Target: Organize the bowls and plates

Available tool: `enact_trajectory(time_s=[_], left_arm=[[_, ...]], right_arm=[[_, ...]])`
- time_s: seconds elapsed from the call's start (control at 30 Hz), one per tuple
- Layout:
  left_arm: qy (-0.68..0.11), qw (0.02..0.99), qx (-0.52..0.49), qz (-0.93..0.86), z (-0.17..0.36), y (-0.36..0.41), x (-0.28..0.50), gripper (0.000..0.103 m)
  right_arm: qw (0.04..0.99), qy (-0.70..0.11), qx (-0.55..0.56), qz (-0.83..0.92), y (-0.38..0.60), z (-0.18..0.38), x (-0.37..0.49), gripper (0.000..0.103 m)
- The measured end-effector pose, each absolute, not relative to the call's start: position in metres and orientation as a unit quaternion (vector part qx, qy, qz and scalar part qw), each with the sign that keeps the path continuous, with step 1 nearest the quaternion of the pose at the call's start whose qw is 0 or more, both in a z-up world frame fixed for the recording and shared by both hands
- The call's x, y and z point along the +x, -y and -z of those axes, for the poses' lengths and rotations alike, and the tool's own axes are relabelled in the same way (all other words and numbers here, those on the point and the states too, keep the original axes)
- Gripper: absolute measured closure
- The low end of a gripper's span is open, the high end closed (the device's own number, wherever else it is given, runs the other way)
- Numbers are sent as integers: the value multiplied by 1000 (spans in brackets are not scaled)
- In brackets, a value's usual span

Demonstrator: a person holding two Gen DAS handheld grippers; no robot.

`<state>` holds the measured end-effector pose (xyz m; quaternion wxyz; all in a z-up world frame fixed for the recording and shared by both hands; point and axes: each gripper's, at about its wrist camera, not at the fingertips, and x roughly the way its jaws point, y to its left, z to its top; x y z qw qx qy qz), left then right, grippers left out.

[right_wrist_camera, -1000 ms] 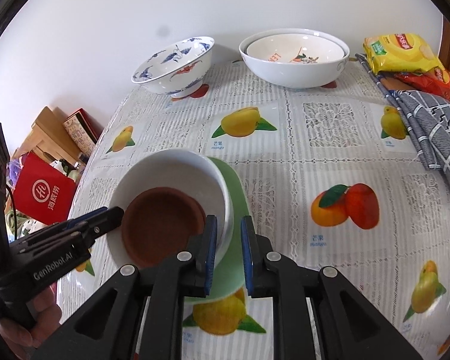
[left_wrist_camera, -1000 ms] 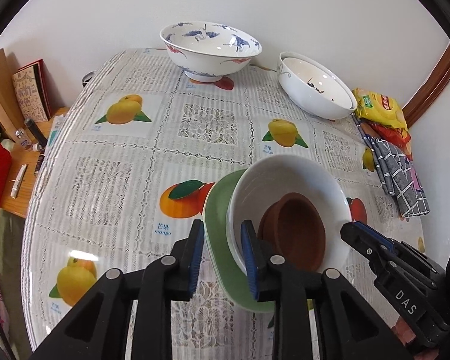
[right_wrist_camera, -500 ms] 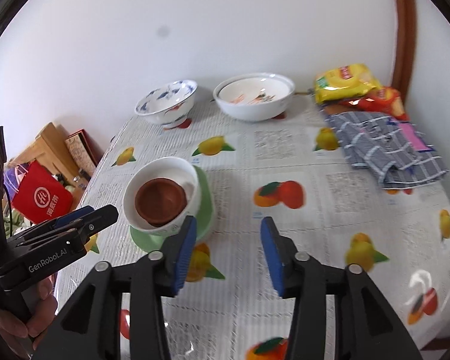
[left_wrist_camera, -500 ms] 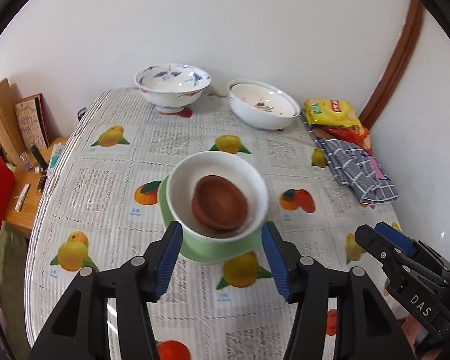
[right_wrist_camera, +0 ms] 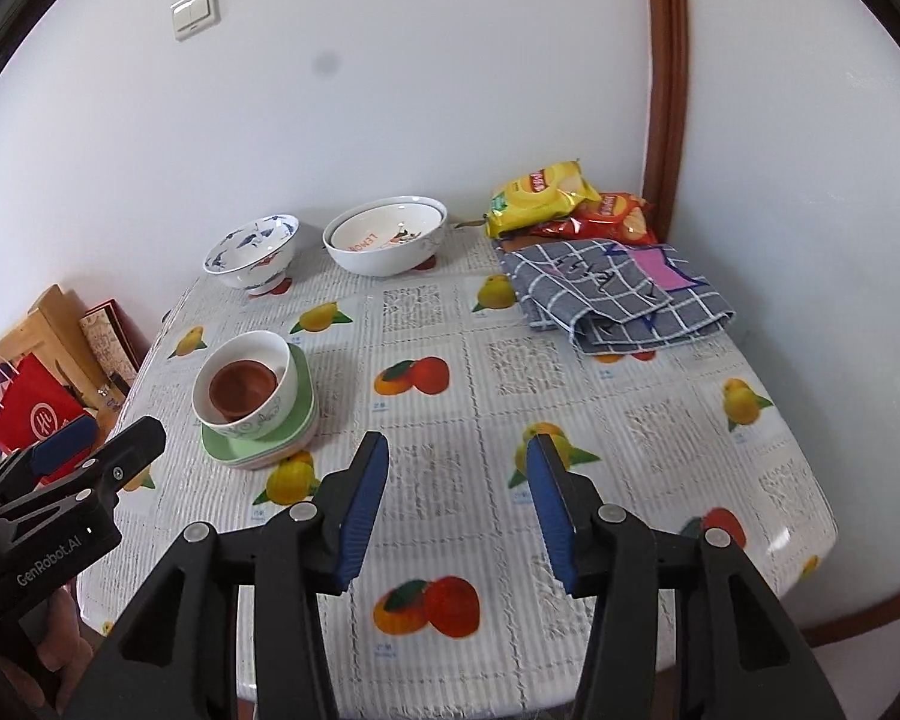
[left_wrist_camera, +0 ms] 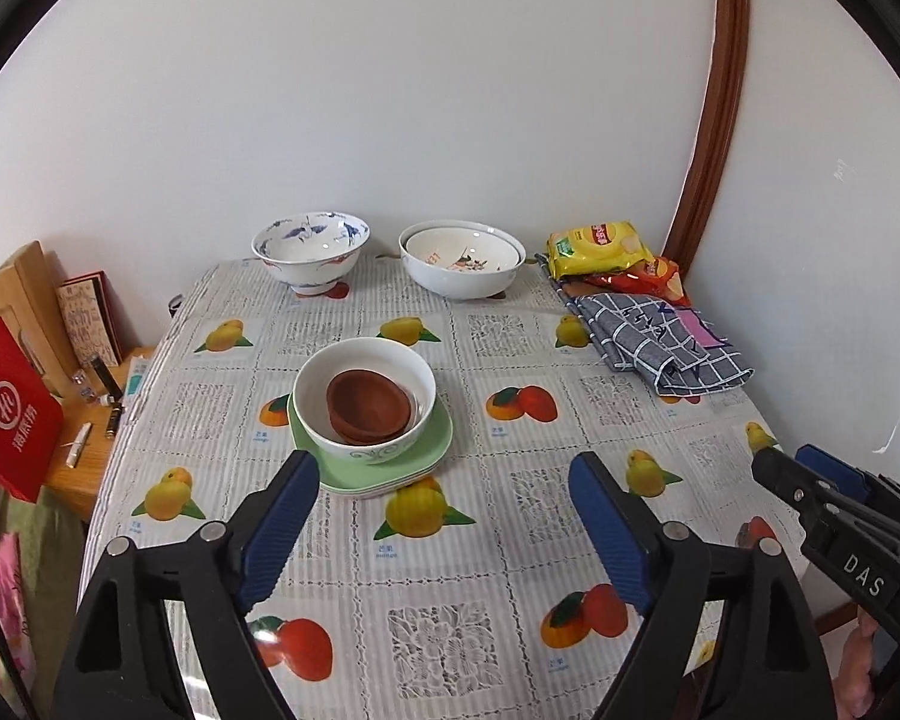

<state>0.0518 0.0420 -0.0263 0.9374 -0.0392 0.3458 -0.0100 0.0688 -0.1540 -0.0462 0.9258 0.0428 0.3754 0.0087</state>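
A stack stands at mid table: brown bowls (left_wrist_camera: 366,405) nested inside a white bowl (left_wrist_camera: 363,441), which sits on green plates (left_wrist_camera: 432,450). The stack also shows in the right wrist view, with the white bowl (right_wrist_camera: 270,411) on the green plates (right_wrist_camera: 243,450). A blue-patterned bowl (left_wrist_camera: 311,249) and two nested white bowls (left_wrist_camera: 461,261) stand at the far edge. My left gripper (left_wrist_camera: 444,525) is open and empty, back from the stack. My right gripper (right_wrist_camera: 459,495) is open and empty, right of the stack.
A folded grey checked cloth (left_wrist_camera: 660,339) and snack bags (left_wrist_camera: 603,246) lie at the far right by the wall. A red bag (left_wrist_camera: 9,420), books and a wooden stand sit on a low side table on the left. The fruit-print tablecloth (left_wrist_camera: 510,546) covers the table.
Both grippers have let go of the stack, opened wide and pulled back and up from it. The stack stays on the table.
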Motion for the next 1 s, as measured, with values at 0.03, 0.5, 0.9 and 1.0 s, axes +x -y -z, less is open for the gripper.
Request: enact_trajectory(time_s=[0.03,0.5,0.9,1.0], left_arm=[[-342,939,-39,8,25,-41,48,13],[-328,945,-15,7,18,-21,1,6],[-323,946,-15,0,15,-19,-11,6],[-324,946,-16,-1,17,-19,-11,6]], right_arm=[[927,-373,42,-6,157,45,62,49],[940,-340,3,32,170,38,1,16],[943,-332,23,24,175,35,-17,16],[943,-331,24,25,175,35,-20,16]])
